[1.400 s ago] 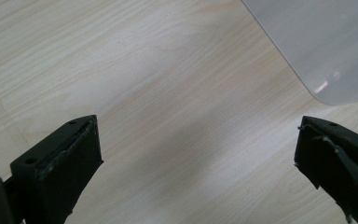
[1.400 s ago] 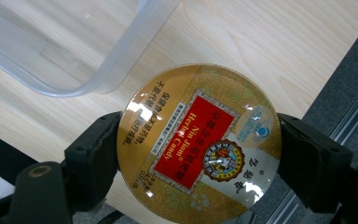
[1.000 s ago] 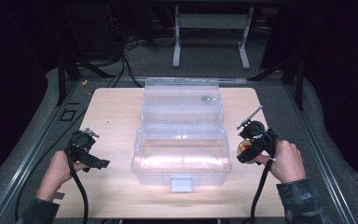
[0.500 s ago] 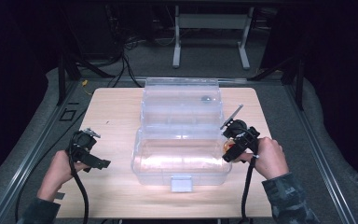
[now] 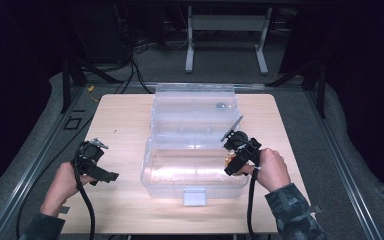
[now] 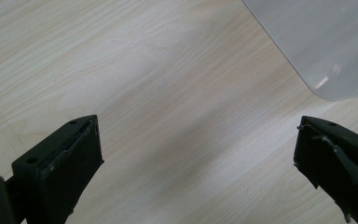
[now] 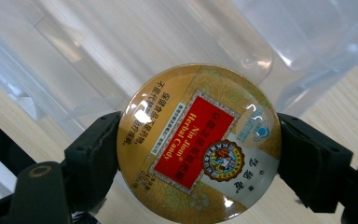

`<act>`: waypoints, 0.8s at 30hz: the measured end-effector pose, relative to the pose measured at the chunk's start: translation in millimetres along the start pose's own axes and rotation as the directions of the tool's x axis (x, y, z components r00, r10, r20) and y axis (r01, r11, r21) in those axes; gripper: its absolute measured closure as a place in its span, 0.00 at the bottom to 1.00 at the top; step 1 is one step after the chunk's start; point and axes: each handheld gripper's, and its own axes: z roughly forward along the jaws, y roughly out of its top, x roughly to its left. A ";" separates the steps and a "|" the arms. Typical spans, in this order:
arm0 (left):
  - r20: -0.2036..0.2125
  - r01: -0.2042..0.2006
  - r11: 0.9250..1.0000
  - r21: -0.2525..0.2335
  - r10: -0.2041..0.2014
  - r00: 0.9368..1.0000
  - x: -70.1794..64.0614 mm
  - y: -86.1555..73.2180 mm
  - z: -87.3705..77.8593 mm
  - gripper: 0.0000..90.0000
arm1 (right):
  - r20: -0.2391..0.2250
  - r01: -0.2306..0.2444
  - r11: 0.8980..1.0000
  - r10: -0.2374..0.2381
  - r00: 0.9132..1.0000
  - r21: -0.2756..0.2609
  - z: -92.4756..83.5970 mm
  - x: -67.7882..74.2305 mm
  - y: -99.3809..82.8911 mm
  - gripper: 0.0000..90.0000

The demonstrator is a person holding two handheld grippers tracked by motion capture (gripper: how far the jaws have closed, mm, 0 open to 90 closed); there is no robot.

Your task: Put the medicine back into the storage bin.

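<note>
Table (image 5: 125,125): rectangular, light wood-grain top. Lying on it: one clear plastic storage box (image 5: 195,172), lid open, set near centre.

Pale, light-wood worktop (image 5: 120,130) with fine straight grain. Clear, colourless plastic storage box (image 5: 195,150), glossy with white glare, a frosted latch at front. Round gold candy tin (image 7: 198,142) between matte black jaws of right gripper (image 7: 198,149): central red rectangle with gold lettering, ornate gold filigree, white lower band, small blue-and-white emblem, dark round seal. Black left gripper (image 5: 97,165) and black cables. Camouflage-patterned green-grey sleeves (image 5: 292,210). Grey carpeted floor (image 5: 360,150).
</note>
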 end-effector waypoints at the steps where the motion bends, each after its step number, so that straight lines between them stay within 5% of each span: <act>1: -0.001 0.001 1.000 0.002 -0.001 1.000 -0.2 -0.4 0.2 0.01 | -0.003 0.001 1.000 -0.001 1.000 0.004 2.5 1.2 1.1 0.22; 24: 0.001 -0.004 1.000 0.013 0.004 1.000 0.2 -1.7 2.3 0.01 | -0.027 -0.006 0.997 0.008 1.000 0.071 41.8 8.3 0.4 0.22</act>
